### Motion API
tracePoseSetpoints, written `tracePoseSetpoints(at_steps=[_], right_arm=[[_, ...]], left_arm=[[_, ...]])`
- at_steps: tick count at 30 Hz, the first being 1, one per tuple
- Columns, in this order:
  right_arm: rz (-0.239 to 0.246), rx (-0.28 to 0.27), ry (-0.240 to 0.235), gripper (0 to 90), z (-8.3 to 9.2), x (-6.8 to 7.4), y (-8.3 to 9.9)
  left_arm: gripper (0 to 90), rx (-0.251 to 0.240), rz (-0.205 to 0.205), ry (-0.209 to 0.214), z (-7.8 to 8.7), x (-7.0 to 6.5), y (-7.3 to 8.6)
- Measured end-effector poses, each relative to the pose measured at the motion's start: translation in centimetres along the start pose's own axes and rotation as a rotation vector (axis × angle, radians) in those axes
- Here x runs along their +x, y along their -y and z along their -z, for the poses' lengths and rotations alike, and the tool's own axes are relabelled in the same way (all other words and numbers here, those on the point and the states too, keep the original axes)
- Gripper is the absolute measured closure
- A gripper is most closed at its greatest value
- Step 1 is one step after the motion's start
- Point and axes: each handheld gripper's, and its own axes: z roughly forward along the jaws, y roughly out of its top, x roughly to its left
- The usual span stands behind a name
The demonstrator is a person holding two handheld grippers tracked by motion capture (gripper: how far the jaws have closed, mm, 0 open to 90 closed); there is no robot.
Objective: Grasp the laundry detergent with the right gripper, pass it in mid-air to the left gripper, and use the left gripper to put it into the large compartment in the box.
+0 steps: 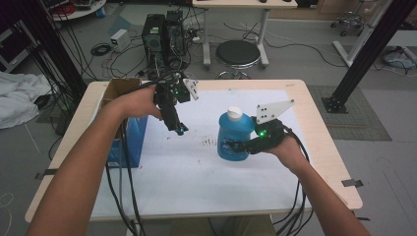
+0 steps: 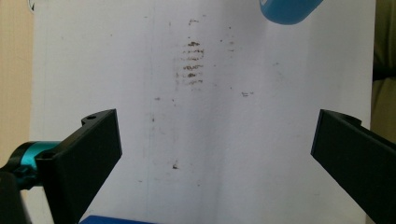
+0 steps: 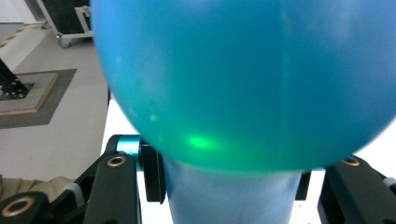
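Here, my right gripper [image 1: 240, 146] is clamped on the blue bottle [image 1: 235, 133], jaws on either side of its lower body. The bottle stands upright with a white cap [image 1: 234, 112] on the white sheet [image 1: 196, 177] covering the table [image 1: 324, 147]. My left gripper [image 1: 180, 129] hangs above the sheet, released, jaws spread wide with nothing between them; brown smudges [image 2: 191, 65] lie on the sheet beyond it. A blue box [image 1: 129, 142] sits at the table's left edge, with a brown cardboard box [image 1: 118, 88] just behind it.
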Motion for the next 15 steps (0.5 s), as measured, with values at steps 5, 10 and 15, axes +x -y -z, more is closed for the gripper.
tracePoseSetpoints(at_steps=[5, 10, 15], right_arm=[[-0.001, -0.001, -0.019, 44.9, -0.4, -0.7, 0.1], [0.003, 0.016, -0.05, 45.0, -1.2, -1.8, -0.1], [0.029, 0.055, -0.075, 45.0, -2.2, -2.6, -0.8]], left_arm=[[1.7, -0.008, 0.018, 0.006, 0.3, -0.2, -0.3], [1.7, 0.013, 0.018, 0.021, 0.4, -0.6, -0.8], [1.7, 0.037, 0.01, 0.03, 0.3, -0.9, -1.1]])
